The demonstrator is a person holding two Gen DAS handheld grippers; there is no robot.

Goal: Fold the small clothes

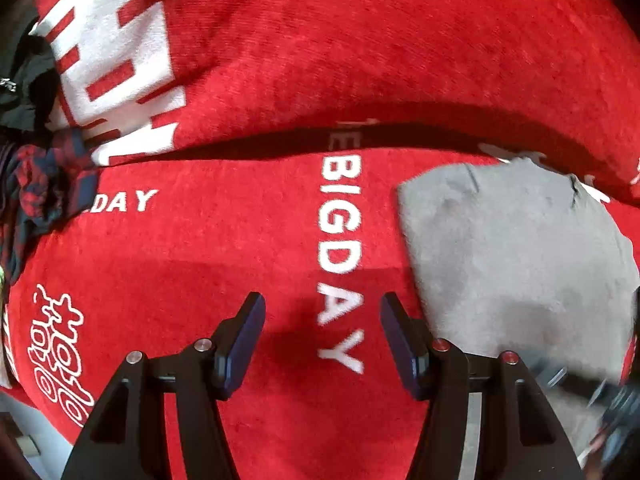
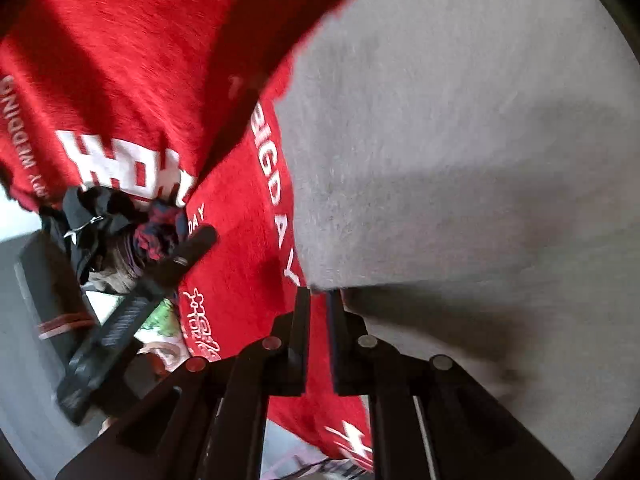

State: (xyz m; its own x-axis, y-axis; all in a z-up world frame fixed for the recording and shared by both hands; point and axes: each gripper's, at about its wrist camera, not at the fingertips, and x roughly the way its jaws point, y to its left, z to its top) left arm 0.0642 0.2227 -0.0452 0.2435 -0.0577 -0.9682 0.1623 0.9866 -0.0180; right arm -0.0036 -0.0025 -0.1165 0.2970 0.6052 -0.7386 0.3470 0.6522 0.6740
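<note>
Left claw (image 1: 322, 312): jaws apart at middling width, nothing between the pads; pointing steeply down above the red cloth.
Right claw (image 2: 318, 300): jaws drawn nearly together, tips at the near corner of the grey garment; whether the pads pinch that edge cannot be told through the blur.
Grey garment (image 1: 516, 256): folded flat on the red cloth, just right of the printed line "BIGDAY" in the left wrist view; filling the right side of the right wrist view.
Red cloth (image 1: 224, 248): plush cover with white lettering, spread over the surface and up a raised back behind a dark crease.
Plaid garment (image 1: 44, 196): red and dark blue, crumpled at the cloth's left edge.
Black garment (image 1: 28, 84): bunched just behind the plaid one, touching it.
Separation: heap of unfolded clothes well apart from the grey garment.
Blur: right wrist view smeared, fine detail unclear.
</note>
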